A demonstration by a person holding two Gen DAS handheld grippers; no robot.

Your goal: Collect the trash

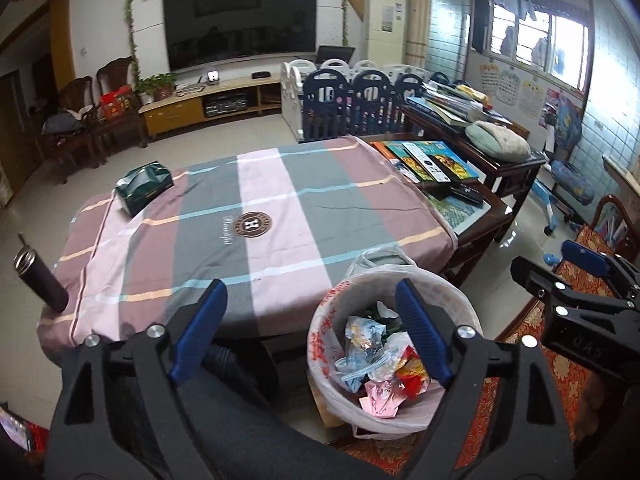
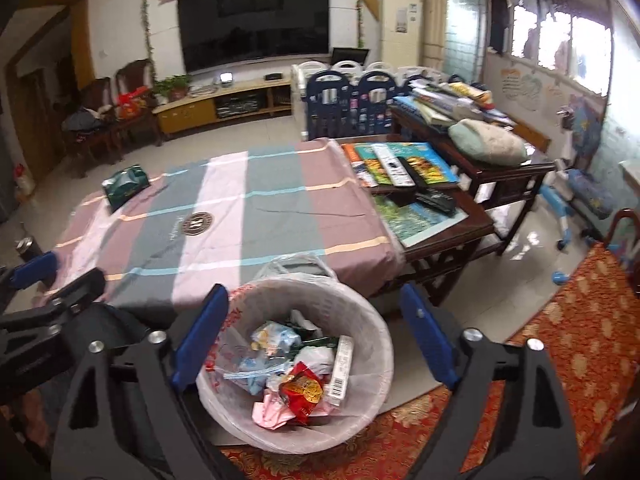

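Observation:
A round trash bin [image 1: 460, 308] with a white plastic liner stands on the floor at the table's near edge. It holds crumpled wrappers [image 1: 384, 364], a red snack bag [image 2: 300, 390] and clear plastic. My left gripper [image 1: 310, 286] is open and empty, up above the bin's left side and the table edge. My right gripper [image 2: 313, 289] is also open with nothing between its fingers, directly over the bin [image 2: 360, 320]. Each gripper shows at the side of the other's view: the right gripper [image 1: 539, 255] and the left gripper [image 2: 66, 272].
The table [image 1: 280, 184] wears a striped pink and grey cloth, with a green tissue pack [image 1: 144, 186] at its far left. A dark flask [image 1: 40, 280] stands at the near left corner. Books and remotes [image 2: 400, 164] lie on a wooden side table on the right. A red patterned rug [image 2: 580, 320] covers the floor.

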